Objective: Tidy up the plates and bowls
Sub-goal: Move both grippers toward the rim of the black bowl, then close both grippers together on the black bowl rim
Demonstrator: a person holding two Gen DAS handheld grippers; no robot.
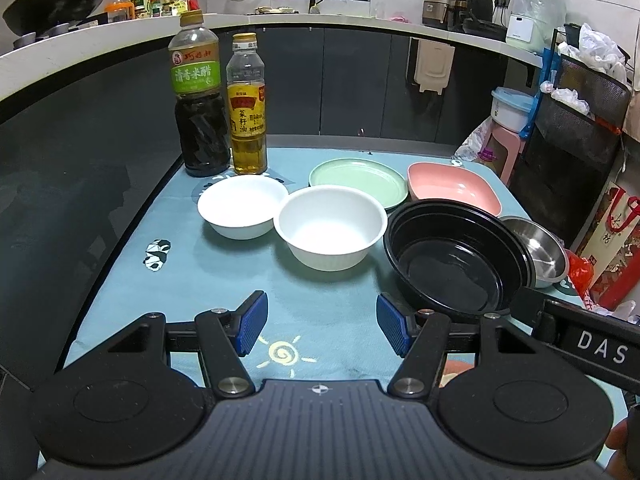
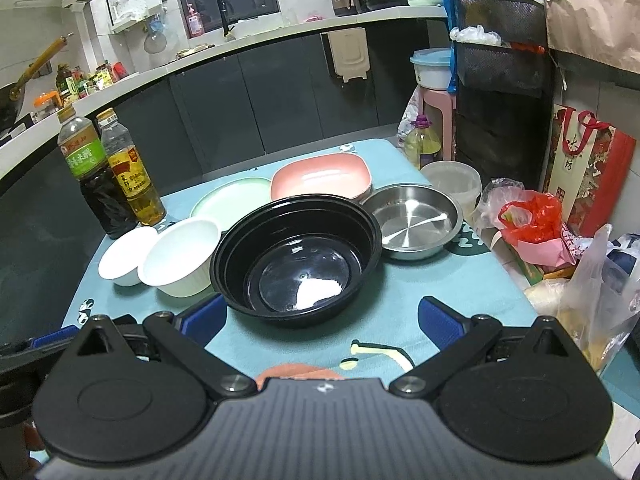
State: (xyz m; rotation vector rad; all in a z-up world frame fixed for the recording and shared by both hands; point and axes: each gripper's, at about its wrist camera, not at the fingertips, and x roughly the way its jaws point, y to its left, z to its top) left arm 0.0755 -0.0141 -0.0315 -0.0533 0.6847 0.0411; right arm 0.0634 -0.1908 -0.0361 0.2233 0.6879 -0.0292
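Right wrist view: right gripper (image 2: 322, 316) gapes wide, empty, before black bowl (image 2: 296, 256).
Left gripper (image 1: 322, 326) likewise wide, empty; steel dish (image 2: 414, 220) touches the bowl's far-right rim.

Dark vinegar bottle (image 1: 199, 96) beside oil bottle (image 1: 247, 108); perhaps a clear tub (image 2: 454, 180) opposite.

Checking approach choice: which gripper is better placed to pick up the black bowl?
Right, probably. The open right gripper already faces the black bowl centrally; the left gripper faces the white bowl instead.
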